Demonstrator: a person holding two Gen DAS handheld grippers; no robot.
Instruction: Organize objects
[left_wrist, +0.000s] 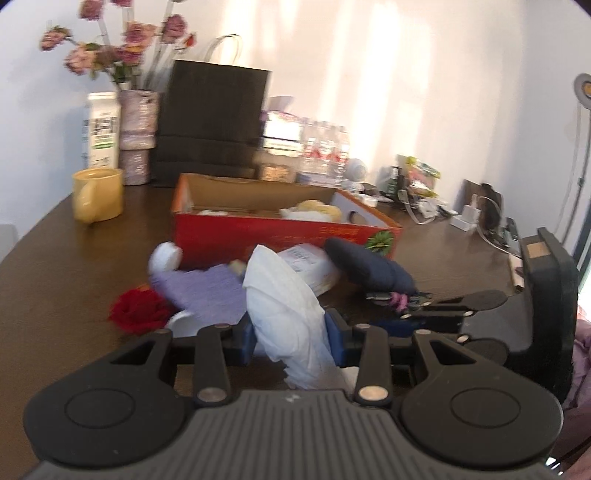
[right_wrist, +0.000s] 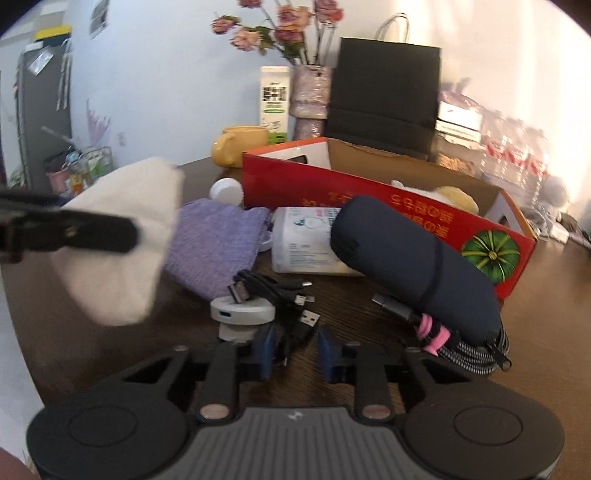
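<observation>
My left gripper (left_wrist: 291, 339) is shut on a soft white packet (left_wrist: 284, 306), held above the dark table. That packet (right_wrist: 122, 240) also shows blurred at the left of the right wrist view. My right gripper (right_wrist: 295, 352) is low over the table, its jaws narrow around a loop of black USB cable (right_wrist: 291, 317). A sliver of table shows beside the right pad. A white round charger (right_wrist: 242, 314) lies just left of it. A navy pouch (right_wrist: 417, 266), a purple cloth (right_wrist: 218, 243) and a white wipes pack (right_wrist: 306, 240) lie before the open red box (right_wrist: 369, 192).
A braided cable with pink ties (right_wrist: 461, 347) lies under the pouch's near end. A red fluffy thing (left_wrist: 138, 308) sits left of the cloth. Behind the box stand a yellow mug (left_wrist: 98, 194), a flower vase (left_wrist: 138, 136), a carton (left_wrist: 101, 129), a black paper bag (left_wrist: 212, 122) and water bottles (left_wrist: 325, 155).
</observation>
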